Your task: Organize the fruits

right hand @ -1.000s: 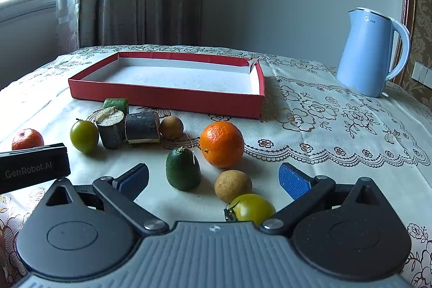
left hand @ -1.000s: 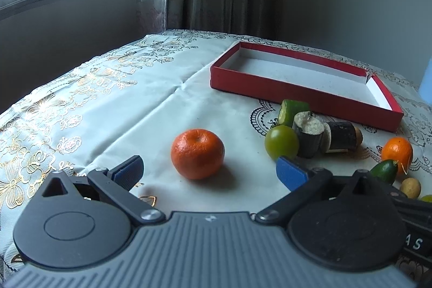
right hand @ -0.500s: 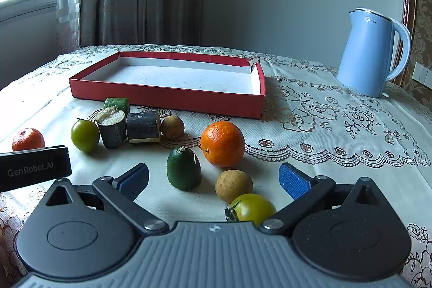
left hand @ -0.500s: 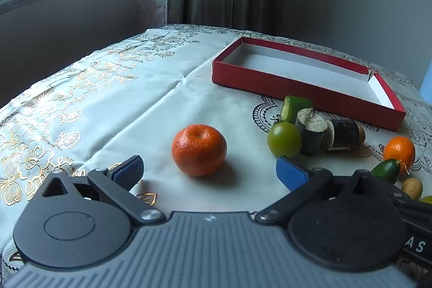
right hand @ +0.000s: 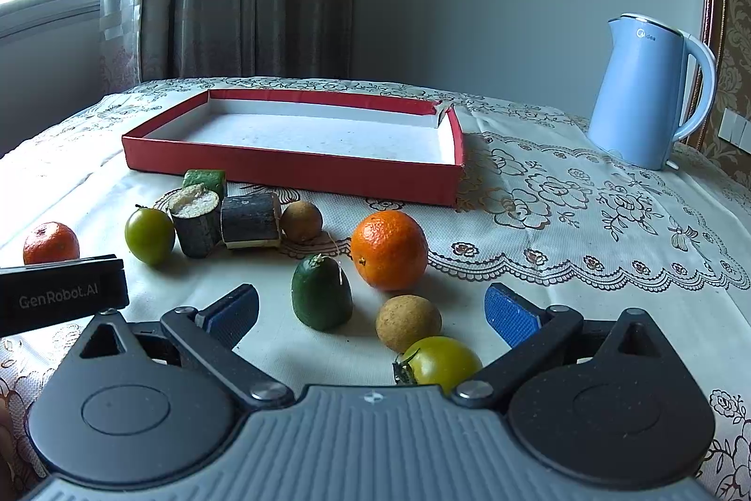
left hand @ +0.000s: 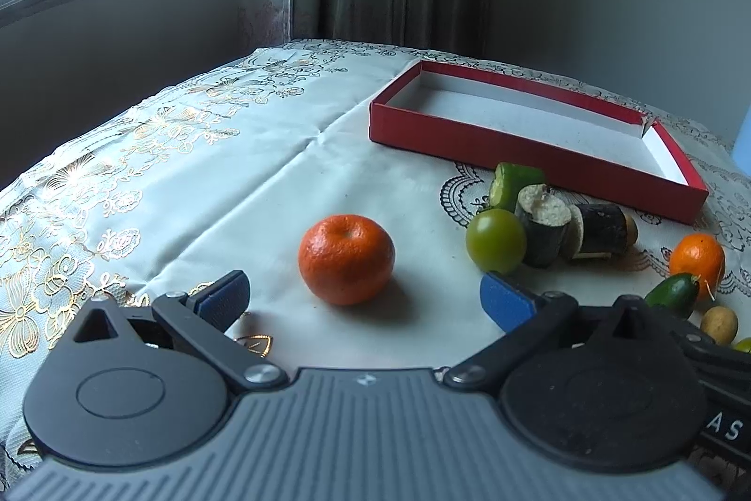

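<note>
On embroidered cloth: dimpled round mandarin (left hand: 346,258) | left tongs (left hand: 364,298) wide | right tongs (right hand: 371,311) wide

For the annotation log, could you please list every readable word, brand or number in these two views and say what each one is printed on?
"GenRobot.AI": white lettering on the black body of the left gripper, seen at the left edge of the right wrist view.
"Midea" (only "idea" is crisp): small logo near the top of the blue kettle.
"A S": cut-off white letters on a black part at the lower right edge of the left wrist view; the rest is out of frame.
No other text is visible.
</note>
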### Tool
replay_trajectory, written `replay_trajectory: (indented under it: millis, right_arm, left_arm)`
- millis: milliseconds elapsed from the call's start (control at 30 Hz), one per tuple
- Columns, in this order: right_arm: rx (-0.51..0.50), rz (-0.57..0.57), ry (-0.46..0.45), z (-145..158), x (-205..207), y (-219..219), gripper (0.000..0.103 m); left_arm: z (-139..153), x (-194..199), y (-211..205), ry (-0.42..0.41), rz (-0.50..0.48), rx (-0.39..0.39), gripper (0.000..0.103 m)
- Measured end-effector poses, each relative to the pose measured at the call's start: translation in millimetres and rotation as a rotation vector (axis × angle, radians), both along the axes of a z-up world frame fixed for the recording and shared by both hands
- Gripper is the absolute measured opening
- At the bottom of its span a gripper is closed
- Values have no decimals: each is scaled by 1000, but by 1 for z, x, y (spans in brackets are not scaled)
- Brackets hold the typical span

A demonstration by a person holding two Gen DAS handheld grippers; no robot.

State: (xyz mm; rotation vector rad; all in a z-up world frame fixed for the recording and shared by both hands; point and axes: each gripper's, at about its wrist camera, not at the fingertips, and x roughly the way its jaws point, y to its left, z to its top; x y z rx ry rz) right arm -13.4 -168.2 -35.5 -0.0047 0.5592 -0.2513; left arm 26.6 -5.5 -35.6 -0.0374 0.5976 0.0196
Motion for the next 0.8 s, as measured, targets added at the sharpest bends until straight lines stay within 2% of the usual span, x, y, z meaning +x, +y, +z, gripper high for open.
replay_trajectory:
  millis: [800]
  right_arm:
    - [4,5,0,0,0,1,103]
  left_arm:
    - [-1,1,0,2,0,2,103]
